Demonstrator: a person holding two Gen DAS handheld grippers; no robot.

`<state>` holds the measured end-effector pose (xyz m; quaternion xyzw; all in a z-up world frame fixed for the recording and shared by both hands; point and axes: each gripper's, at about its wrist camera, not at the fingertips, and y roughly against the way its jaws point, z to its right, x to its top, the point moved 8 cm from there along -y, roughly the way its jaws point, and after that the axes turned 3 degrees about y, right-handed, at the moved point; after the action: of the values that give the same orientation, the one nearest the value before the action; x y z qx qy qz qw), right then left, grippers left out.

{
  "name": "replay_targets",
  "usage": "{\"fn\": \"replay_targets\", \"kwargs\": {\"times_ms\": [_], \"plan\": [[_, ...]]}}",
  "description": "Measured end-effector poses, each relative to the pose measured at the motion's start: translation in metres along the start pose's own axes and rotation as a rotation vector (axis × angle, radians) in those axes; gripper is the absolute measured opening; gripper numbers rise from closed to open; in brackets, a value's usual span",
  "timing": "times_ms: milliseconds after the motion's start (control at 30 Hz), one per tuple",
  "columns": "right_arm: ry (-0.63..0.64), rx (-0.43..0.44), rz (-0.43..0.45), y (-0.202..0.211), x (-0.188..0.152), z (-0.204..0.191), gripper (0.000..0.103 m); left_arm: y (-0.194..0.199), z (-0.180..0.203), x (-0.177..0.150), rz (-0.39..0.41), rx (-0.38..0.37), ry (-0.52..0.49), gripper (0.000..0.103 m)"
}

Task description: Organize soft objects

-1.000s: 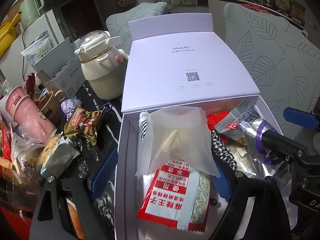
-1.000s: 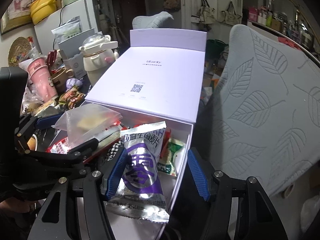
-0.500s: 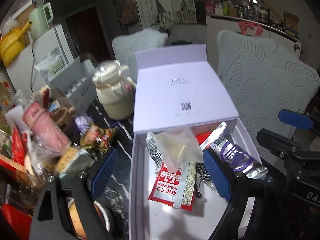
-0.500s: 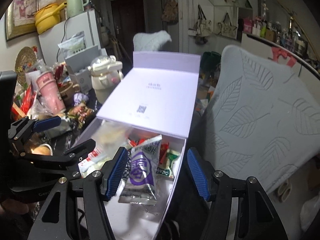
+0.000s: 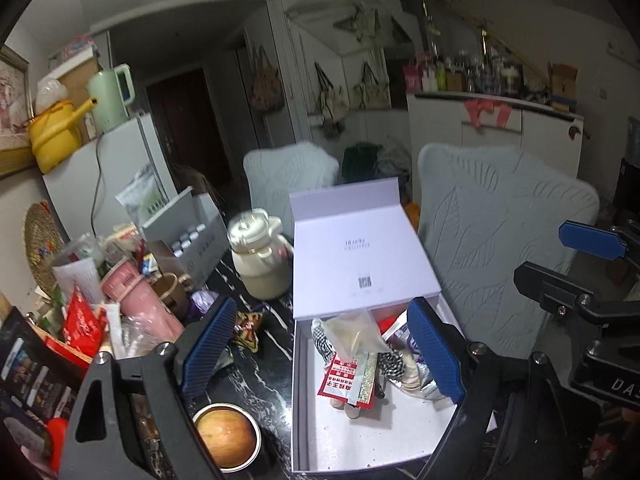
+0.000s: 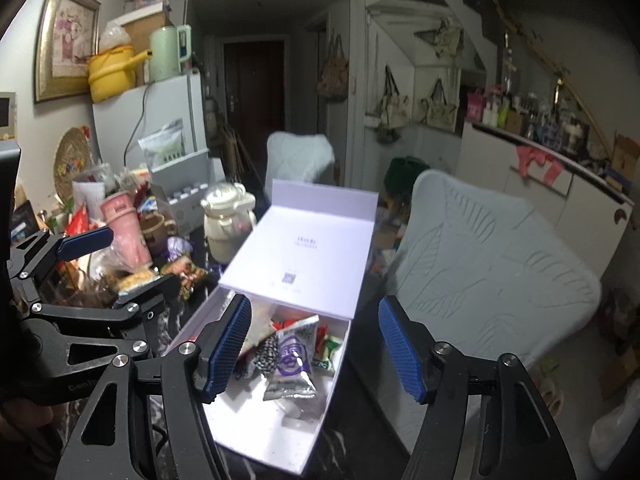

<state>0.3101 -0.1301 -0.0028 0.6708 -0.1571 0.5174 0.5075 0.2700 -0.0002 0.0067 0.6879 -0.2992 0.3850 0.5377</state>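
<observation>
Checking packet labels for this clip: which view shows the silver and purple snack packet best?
The right wrist view: the silver and purple packet lies face up, unobstructed, in the white box. In the left wrist view a blue finger pad covers most of it.

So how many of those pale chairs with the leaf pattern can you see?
2. One big pale leaf-patterned chair back stands right beside the open white box; a second one stands farther back, behind the box's raised lid. More could be hidden by the clutter.

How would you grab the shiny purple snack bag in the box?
Pinch the purple snack bag across its narrow width at the crimped near end, coming down from above. It lies flat on top of the pile in the white box, its sides clear.
</observation>
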Motion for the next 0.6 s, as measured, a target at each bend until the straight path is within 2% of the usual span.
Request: {"fn": "replay_targets", "kwargs": {"times_ms": [267,367,600], "plan": [[0.0,-0.032,0.086,0.062,0.007,-0.005,0.083,0.066,-0.004,0.006,0.088,-0.01,0.022,0.088],[-0.005,-0.048,0.109,0.084,0.005,-0.007,0.086,0.083,-0.005,0.002,0.105,-0.018,0.031,0.096],[-0.042,-0.073,0.134,0.124,-0.016,-0.012,0.087,0.129,-0.007,-0.023,0.143,-0.041,0.034,0.097]]}}
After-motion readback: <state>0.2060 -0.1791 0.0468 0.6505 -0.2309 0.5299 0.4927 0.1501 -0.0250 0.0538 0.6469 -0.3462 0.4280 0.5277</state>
